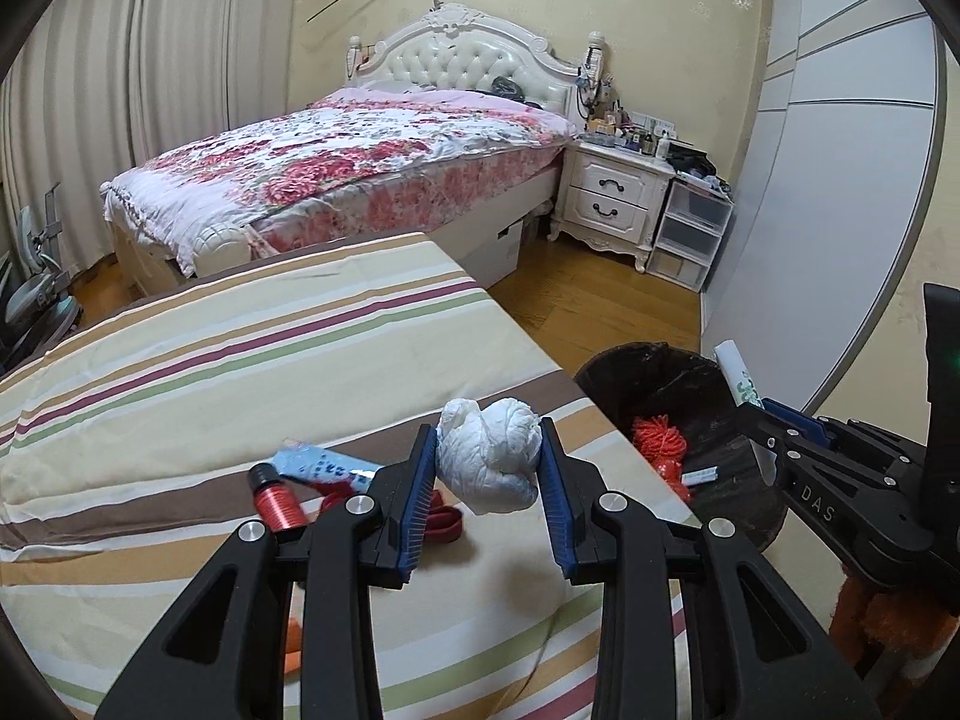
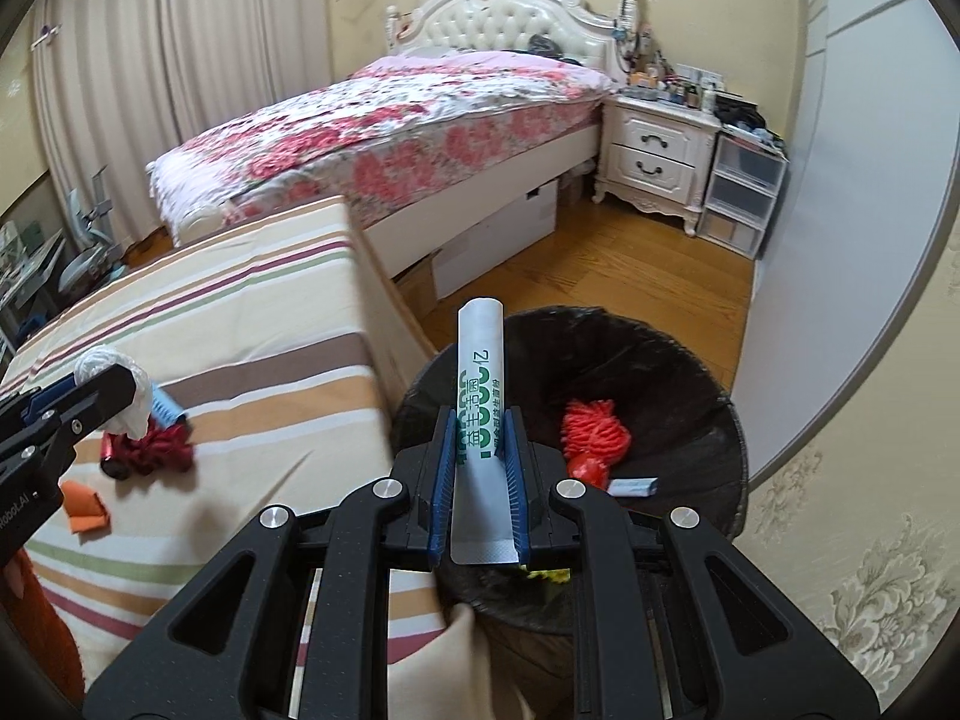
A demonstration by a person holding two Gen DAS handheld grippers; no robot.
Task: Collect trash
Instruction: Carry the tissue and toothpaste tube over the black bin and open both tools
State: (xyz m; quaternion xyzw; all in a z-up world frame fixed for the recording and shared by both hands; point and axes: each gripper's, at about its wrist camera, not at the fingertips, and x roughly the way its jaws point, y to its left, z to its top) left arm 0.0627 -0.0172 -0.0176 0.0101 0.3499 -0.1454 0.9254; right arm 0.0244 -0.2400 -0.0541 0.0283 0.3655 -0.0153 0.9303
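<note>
My left gripper [image 1: 489, 450] is shut on a crumpled white tissue wad [image 1: 489, 456] and holds it above the striped tablecloth [image 1: 240, 348]; it also shows in the right wrist view [image 2: 114, 384]. My right gripper [image 2: 480, 450] is shut on a white tube with green print [image 2: 480, 378], held upright over the dark trash bin [image 2: 708, 420]. The tube [image 1: 737, 375] and the bin [image 1: 618, 372] also show in the left wrist view. The bin holds an orange-red mesh bundle [image 2: 594, 426] and a small blue-grey wrapper [image 2: 633, 487].
On the cloth lie a red spool [image 1: 276, 501], a blue packet [image 1: 324, 468], a dark red fabric piece [image 2: 162, 450] and an orange scrap [image 2: 87, 507]. A floral bed [image 1: 360, 162], a nightstand [image 1: 612, 198] and plastic drawers [image 1: 690, 228] stand behind.
</note>
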